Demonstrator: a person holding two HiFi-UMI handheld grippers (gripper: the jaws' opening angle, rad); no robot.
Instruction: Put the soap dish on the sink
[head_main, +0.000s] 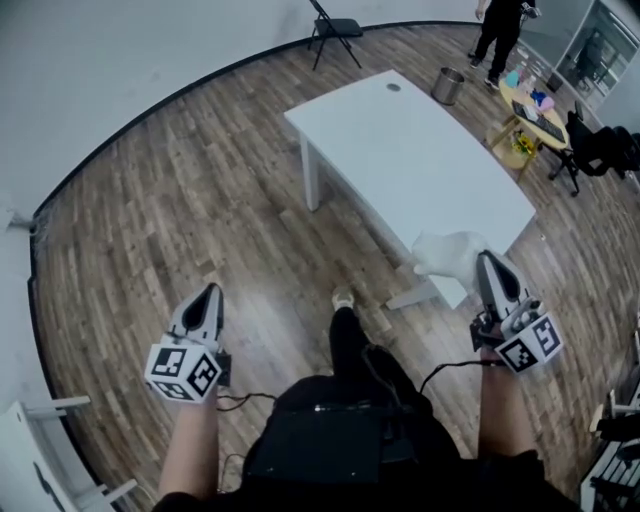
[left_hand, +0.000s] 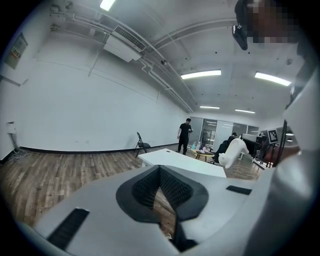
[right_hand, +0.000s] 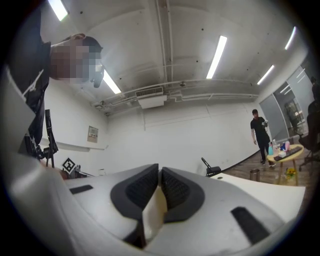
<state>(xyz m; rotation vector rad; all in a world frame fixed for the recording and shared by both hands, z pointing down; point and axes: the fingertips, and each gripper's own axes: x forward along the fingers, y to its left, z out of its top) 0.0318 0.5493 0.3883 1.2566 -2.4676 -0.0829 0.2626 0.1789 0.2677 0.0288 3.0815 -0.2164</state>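
Observation:
My right gripper (head_main: 487, 258) is shut on the white soap dish (head_main: 445, 254), which sticks out to the left of its tips over the near corner of the white table (head_main: 420, 150). In the right gripper view the dish (right_hand: 154, 212) shows as a cream edge pinched between the dark pads (right_hand: 175, 190). From the left gripper view the soap dish (left_hand: 231, 152) hangs in the air at the right. My left gripper (head_main: 208, 292) is held low over the wooden floor, shut, with nothing in it (left_hand: 160, 172). No sink is in view.
A black folding chair (head_main: 335, 28) stands by the far wall. A metal bin (head_main: 448, 85), a standing person (head_main: 500, 30), a round yellow table (head_main: 535, 112) and a black office chair (head_main: 600, 148) are beyond the white table. White furniture (head_main: 40, 455) sits at the lower left.

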